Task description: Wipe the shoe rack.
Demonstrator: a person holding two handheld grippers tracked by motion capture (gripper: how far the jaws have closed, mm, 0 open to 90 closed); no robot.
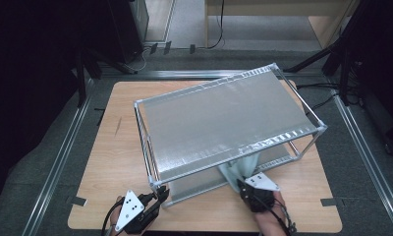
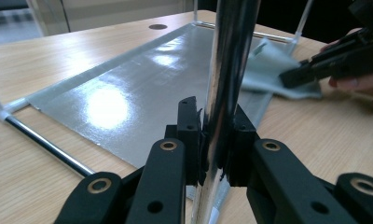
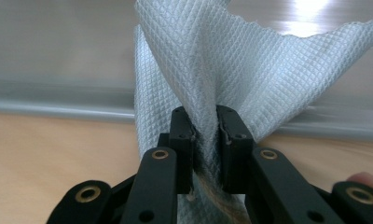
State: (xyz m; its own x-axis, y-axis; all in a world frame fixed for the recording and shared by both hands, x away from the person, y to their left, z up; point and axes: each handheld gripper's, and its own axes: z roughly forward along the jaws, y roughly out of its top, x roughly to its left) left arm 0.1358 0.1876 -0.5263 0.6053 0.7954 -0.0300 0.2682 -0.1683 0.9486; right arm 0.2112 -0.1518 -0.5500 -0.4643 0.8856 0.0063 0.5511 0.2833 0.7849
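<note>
The left gripper [image 2: 216, 140] clamps the rack's near-left post [image 2: 226, 70]. The right gripper [image 3: 204, 140] pinches the cloth [image 3: 231, 60] on the lower shelf [image 2: 142, 84]. Snagging on the frame could tug the cloth free.

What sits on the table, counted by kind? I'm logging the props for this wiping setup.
Metal shelf rack: 1
Wiping cloth: 1
Grippers, left and right: 2
Total: 4

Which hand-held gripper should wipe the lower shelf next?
Right. The right hand-held gripper already pinches the cloth at the lower shelf; the left hand-held gripper is clamped on the rack's corner post, steadying it.
</note>
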